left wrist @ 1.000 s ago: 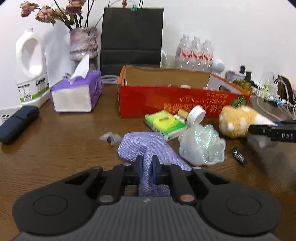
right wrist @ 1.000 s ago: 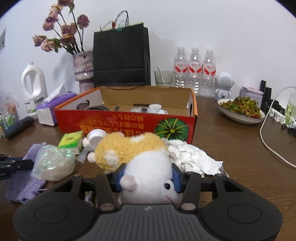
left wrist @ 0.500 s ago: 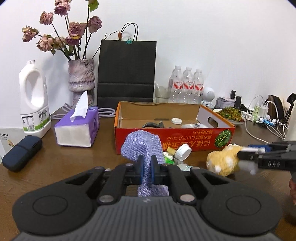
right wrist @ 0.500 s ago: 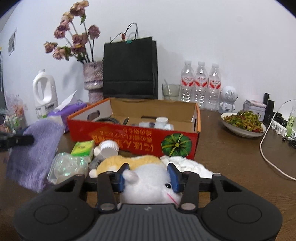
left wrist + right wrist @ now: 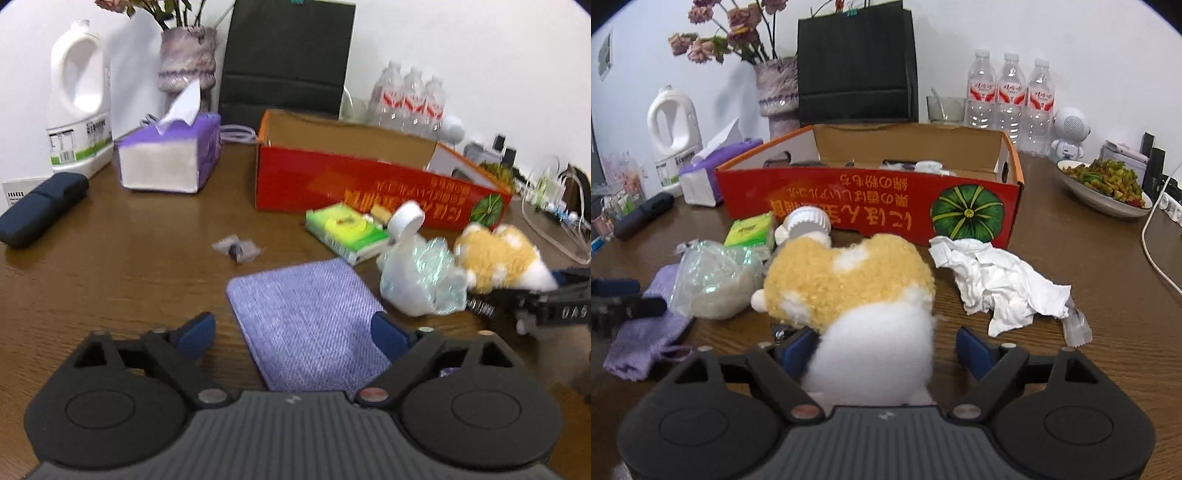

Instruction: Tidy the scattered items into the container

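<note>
Lying flat near the tabletop's front edge, the purple cloth (image 5: 310, 325) looks light and limp, best pinched at a hem; the left gripper (image 5: 295, 334) is opening around it, pads clear. Rightwards, the soft plush toy (image 5: 849, 288) sits between the right gripper (image 5: 886, 352)'s opening pads. Writing on the red box (image 5: 871, 201) is upside down, unreadable

A black bag (image 5: 857, 62) is standing behind a vase (image 5: 776, 94) of flowers — three bottles (image 5: 1012, 99) are lining the wall, a bowl (image 5: 1102, 186) of greens is sitting right, a jug (image 5: 79, 99) left.
</note>
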Tool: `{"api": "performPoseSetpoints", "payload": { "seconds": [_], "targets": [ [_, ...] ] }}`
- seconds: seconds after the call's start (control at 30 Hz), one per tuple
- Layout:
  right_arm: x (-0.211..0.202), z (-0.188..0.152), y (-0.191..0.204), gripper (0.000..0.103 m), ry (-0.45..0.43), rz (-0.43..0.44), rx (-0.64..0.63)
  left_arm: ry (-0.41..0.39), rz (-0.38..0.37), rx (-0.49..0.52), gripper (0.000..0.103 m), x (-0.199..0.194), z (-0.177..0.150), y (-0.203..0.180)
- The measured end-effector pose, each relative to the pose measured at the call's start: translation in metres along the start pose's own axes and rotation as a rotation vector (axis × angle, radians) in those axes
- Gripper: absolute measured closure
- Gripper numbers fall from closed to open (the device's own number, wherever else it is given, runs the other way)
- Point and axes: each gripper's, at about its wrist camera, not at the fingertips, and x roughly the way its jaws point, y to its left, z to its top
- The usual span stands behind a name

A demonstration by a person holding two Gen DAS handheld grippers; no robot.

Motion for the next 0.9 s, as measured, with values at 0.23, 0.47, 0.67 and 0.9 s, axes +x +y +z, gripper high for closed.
{"api": "performPoseSetpoints", "payload": {
  "seconds": [0.23, 0.47, 0.67, 0.9],
  "targets": [
    [-0.015, 0.003, 0.002, 0.051, -0.075, 0.006, 0.0, -0.045, -0.045, 0.067, 0.096, -0.005, 0.004, -0.014],
    [-0.036, 0.011, -0.006, 0.051, -0.15, 0.01, 0.03, -0.213, -0.086, 0.053, 0.096, -0.048, 0.022, -0.017],
    [-0.05, 0.022, -0.006, 0.051, -0.202, 0.01, 0.02, -0.282, -0.108, 0.051, 0.096, -0.059, 0.044, -0.02],
    [-0.05, 0.062, -0.01, 0.051, -0.267, -0.005, 0.006, -0.345, -0.14, 0.039, 0.096, -0.048, 0.091, -0.029]
  ]
}}
